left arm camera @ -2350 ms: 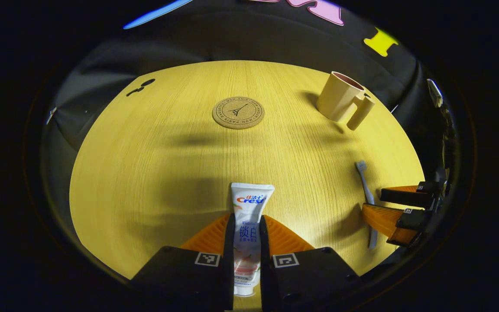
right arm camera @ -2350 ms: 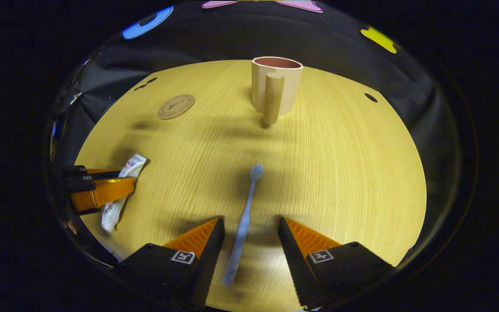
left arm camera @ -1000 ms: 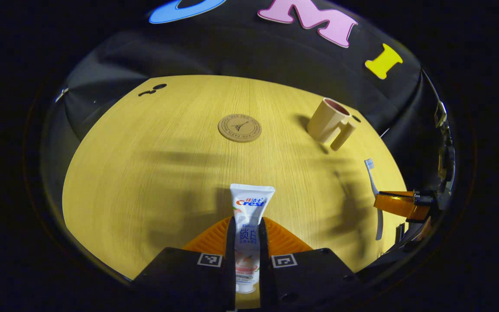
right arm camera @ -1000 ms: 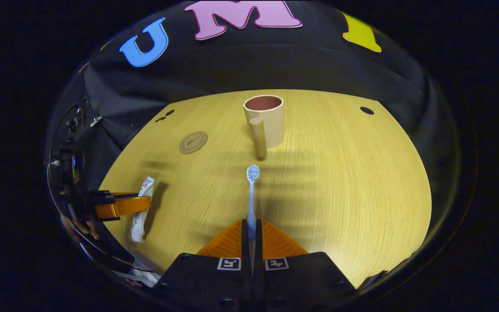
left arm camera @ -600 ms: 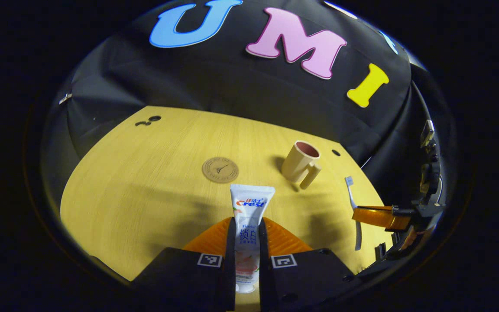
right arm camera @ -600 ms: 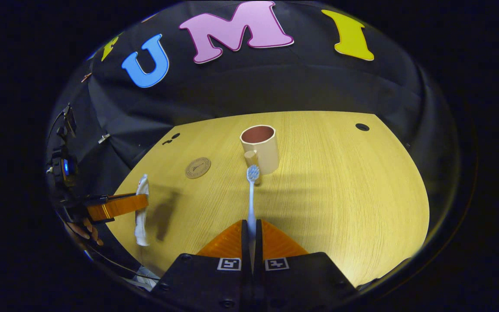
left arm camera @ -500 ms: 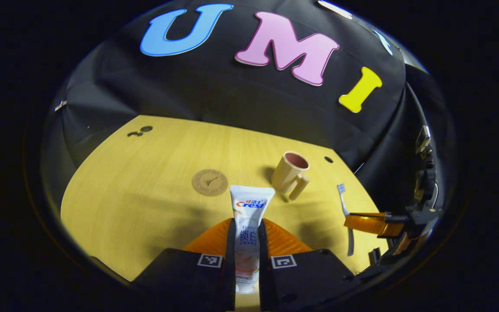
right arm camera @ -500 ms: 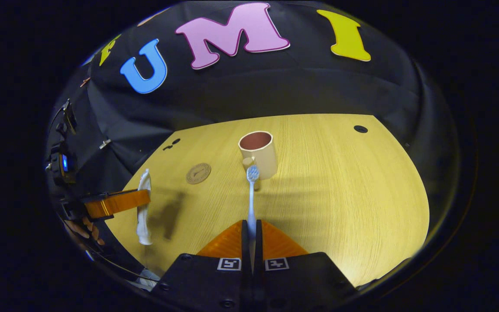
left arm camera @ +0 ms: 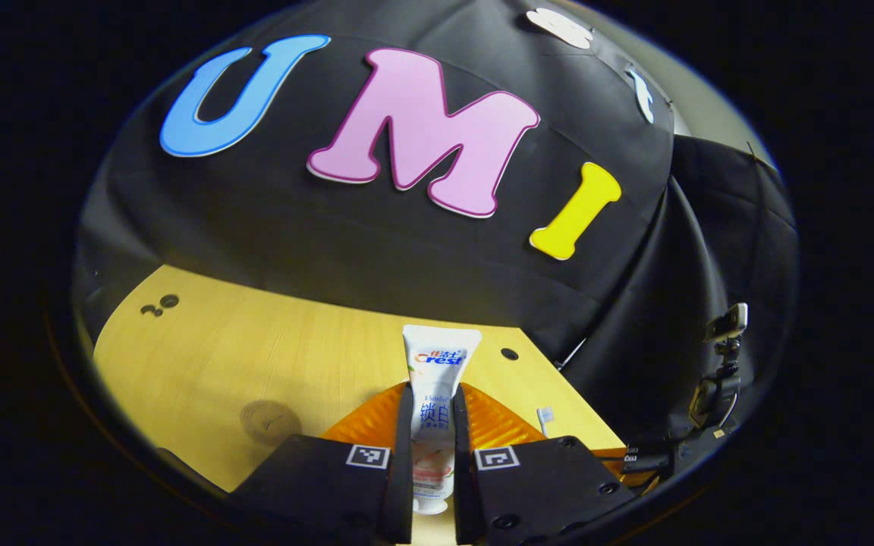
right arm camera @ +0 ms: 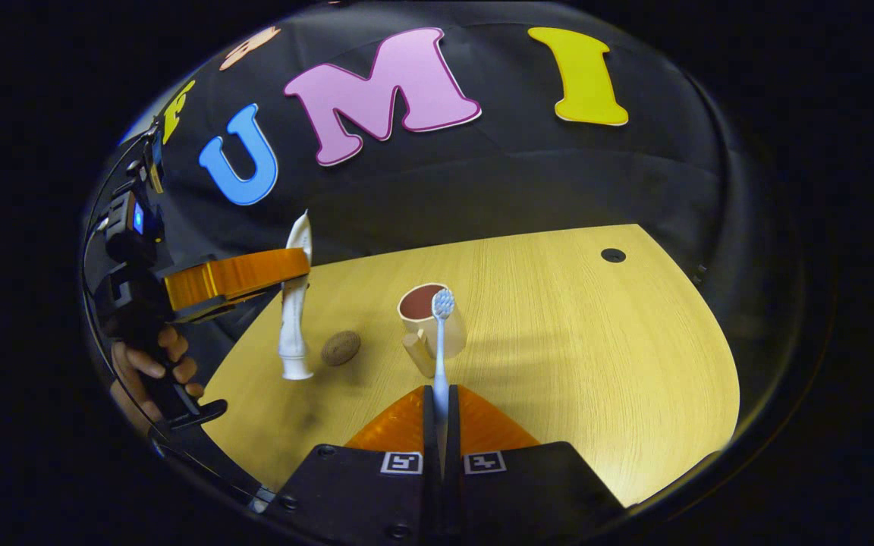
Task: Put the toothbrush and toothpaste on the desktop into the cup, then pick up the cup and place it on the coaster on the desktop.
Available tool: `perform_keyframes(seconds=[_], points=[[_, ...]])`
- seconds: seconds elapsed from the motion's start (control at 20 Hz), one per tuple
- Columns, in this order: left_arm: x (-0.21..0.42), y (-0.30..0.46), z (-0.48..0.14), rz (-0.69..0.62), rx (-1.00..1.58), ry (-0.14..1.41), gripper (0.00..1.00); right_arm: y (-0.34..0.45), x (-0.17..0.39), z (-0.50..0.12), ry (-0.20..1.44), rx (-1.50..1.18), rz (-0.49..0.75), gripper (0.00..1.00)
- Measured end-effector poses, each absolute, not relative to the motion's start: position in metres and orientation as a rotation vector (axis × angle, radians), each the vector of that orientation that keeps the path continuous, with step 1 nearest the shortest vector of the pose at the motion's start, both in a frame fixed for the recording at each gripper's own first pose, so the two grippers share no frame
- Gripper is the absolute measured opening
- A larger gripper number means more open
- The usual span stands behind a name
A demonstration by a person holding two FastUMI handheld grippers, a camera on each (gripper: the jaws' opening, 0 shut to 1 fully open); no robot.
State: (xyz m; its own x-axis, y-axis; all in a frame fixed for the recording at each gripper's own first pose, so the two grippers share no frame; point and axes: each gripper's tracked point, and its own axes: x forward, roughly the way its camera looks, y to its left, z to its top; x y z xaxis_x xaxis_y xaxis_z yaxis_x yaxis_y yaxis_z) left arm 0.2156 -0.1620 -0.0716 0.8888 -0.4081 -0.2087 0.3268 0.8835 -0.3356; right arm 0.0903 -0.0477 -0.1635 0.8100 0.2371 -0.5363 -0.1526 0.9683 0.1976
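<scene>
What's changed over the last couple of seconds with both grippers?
The right gripper, open around the toothbrush before, has shut on it and lifted it. The left gripper has raised the toothpaste off the desk, which it was already gripping. The cup and coaster have stayed put, the cup still empty.

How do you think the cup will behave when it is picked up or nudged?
The cup looks like rigid plastic, probably light and easily slid. Tall and still empty, it might tip if the toothbrush knocks its rim. Its side handle should stop rolling.
</scene>
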Motion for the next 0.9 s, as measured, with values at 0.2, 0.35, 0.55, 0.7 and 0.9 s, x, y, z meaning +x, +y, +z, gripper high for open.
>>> perform_keyframes(seconds=[0.2,0.35,0.55,0.7,0.9], points=[[0.259,-0.186,-0.069,-0.426,-0.287,0.257,0.26,-0.057,0.109,-0.148,0.558,0.185,0.202,0.05],[0.290,-0.200,-0.075,-0.435,-0.253,0.235,0.26,-0.058,0.124,-0.141,0.542,0.188,0.228,0.05],[0.317,-0.214,-0.073,-0.450,-0.267,0.220,0.26,-0.055,0.133,-0.144,0.547,0.165,0.263,0.05],[0.330,-0.216,-0.067,-0.447,-0.257,0.173,0.26,-0.058,0.135,-0.146,0.546,0.151,0.270,0.05],[0.339,-0.226,-0.083,-0.483,-0.316,0.159,0.26,-0.060,0.141,-0.149,0.546,0.162,0.271,0.05]])
